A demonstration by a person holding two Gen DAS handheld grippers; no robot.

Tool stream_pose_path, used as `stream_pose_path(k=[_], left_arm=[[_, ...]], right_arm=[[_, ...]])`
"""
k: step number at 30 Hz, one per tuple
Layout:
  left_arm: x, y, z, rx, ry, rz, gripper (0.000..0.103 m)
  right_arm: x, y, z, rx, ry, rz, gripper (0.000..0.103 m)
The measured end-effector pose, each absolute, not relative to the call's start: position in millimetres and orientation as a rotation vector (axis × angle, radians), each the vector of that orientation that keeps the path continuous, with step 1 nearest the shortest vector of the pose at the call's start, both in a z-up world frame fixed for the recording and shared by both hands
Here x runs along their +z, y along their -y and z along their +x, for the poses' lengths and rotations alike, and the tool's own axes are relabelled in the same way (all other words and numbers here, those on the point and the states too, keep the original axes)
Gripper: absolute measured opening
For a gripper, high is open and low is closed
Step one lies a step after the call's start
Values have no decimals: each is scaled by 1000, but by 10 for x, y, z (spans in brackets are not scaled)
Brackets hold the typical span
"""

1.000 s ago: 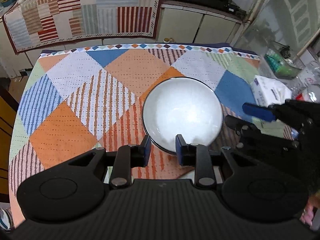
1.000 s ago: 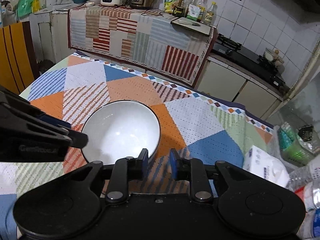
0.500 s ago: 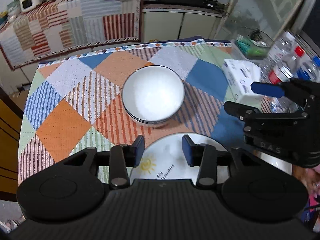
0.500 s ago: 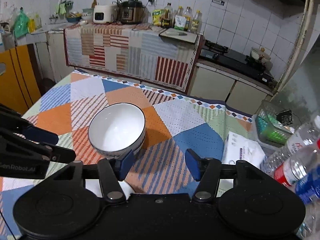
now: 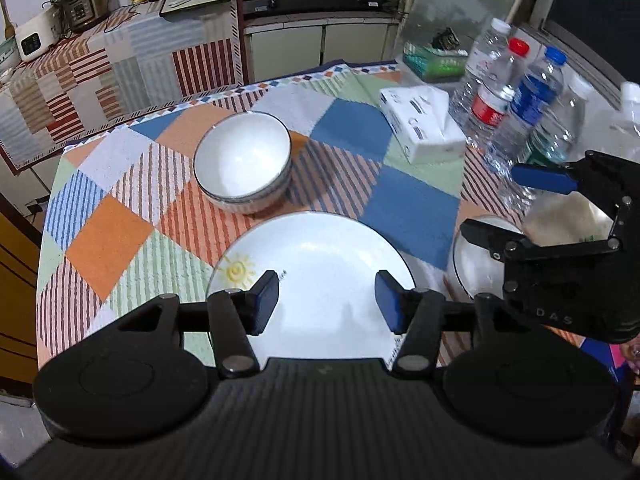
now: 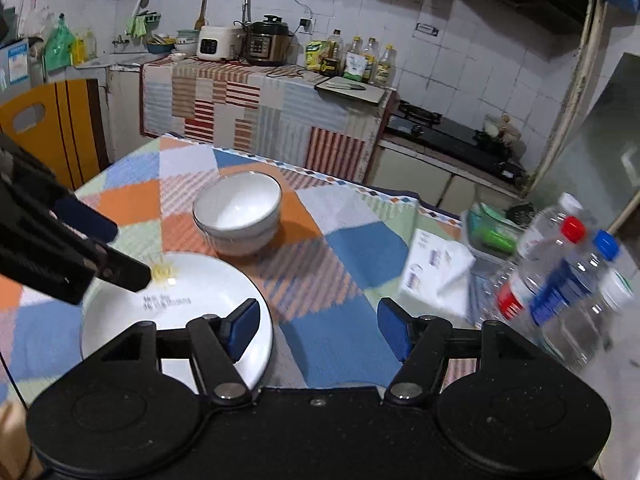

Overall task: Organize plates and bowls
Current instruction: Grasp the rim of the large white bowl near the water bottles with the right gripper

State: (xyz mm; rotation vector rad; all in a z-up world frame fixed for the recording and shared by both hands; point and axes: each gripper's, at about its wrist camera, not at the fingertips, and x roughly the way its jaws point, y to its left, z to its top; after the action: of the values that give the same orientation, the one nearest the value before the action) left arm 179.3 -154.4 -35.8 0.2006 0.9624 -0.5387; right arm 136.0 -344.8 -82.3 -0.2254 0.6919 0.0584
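From the left wrist camera, the left gripper [image 5: 327, 300] hangs above a white plate [image 5: 320, 268] with its blue pads spread wide and nothing between them. The plate has a small yellow sun drawn near its rim and lies on the patchwork tablecloth [image 5: 408, 200]. Beyond it, apart from the plate, stand the stacked white bowls [image 5: 243, 164], one nested inside another. To the right, the right gripper [image 5: 520, 204] is held over another white dish [image 5: 476, 256] at the table's edge; its fingers are spread and empty. A tissue pack [image 5: 422, 122] and several water bottles [image 5: 516, 108] stand at the far right.

From the right wrist camera, the right gripper [image 6: 315, 330] is released, its pads wide apart over the tablecloth [image 6: 348, 248], with the plate [image 6: 176, 308] lying partly under its left finger. The stacked bowls [image 6: 238, 212] sit farther back, clear of the plate. The left gripper [image 6: 104, 252] reaches in from the left above the plate's sun mark, and its fingers are parted. The tissue pack [image 6: 436, 268] and the water bottles [image 6: 560, 276] are on the right, blurred.
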Motion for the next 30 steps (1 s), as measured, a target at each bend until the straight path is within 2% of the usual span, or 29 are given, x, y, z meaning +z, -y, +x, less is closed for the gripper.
stream_pose_path(k=[5, 10, 20, 23, 30], left_arm=[[-406, 1649, 1554, -537, -950, 259, 55], [-490, 1693, 1363, -545, -979, 261, 59], [-724, 1789, 1273, -512, -997, 228, 76], [-789, 1867, 1249, -527, -994, 251, 77], [-861, 2010, 1238, -575, -981, 257, 80]], right_arm=[[-911, 3611, 1107, 73, -705, -144, 70], [-1136, 3733, 851, 62, -713, -57, 75], [-1614, 3982, 475, -75, -697, 69, 81], [-1677, 3982, 403, -46, -709, 31, 86], [-1907, 3950, 475, -36, -759, -79, 86]])
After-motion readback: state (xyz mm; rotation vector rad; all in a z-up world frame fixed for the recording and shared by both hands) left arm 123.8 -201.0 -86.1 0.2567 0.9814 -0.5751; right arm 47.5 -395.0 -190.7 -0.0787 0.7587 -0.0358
